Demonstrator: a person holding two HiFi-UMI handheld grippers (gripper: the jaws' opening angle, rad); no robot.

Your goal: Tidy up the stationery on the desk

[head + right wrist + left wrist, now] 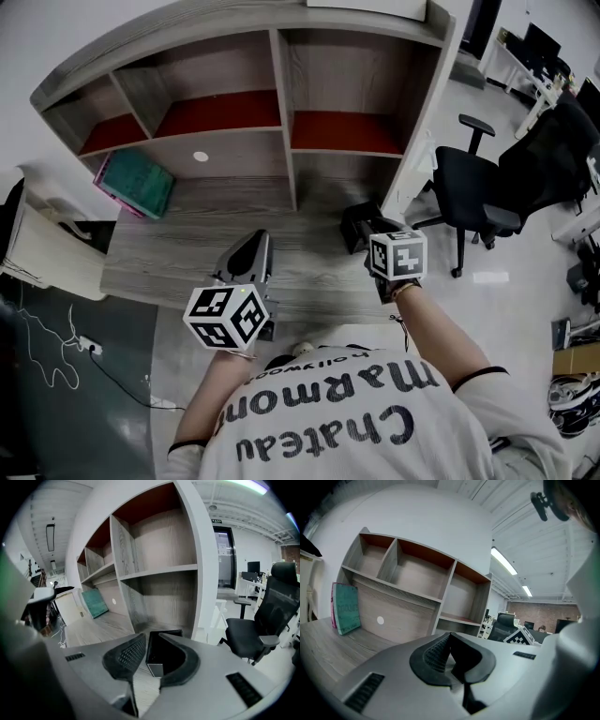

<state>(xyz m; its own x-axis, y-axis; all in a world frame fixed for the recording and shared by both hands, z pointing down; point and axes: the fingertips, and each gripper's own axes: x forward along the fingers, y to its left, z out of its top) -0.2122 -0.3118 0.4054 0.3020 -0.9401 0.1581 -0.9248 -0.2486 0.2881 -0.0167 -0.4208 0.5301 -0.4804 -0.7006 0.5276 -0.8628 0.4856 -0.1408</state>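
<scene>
A small black open-topped box (pixel 353 223) stands on the grey wood desk (pixel 178 248), below the shelf unit's right-hand bay. In the right gripper view the black box (pixel 165 652) lies between my right gripper's (pixel 153 641) jaws. A strip of desk shows between its left wall and the left pad (pixel 125 658), so the jaws stand open around it. In the head view my right gripper (pixel 367 232) reaches to the box. My left gripper (pixel 251 246) hovers over the desk's front middle. Its tips (pixel 450 637) meet with nothing between them.
A wooden shelf unit (pixel 281 112) with empty bays lines the desk's back. A teal book (pixel 139 184) leans against it at the left. A black office chair (pixel 478 192) stands off the desk's right end, and a white cabinet (pixel 47 248) off the left end.
</scene>
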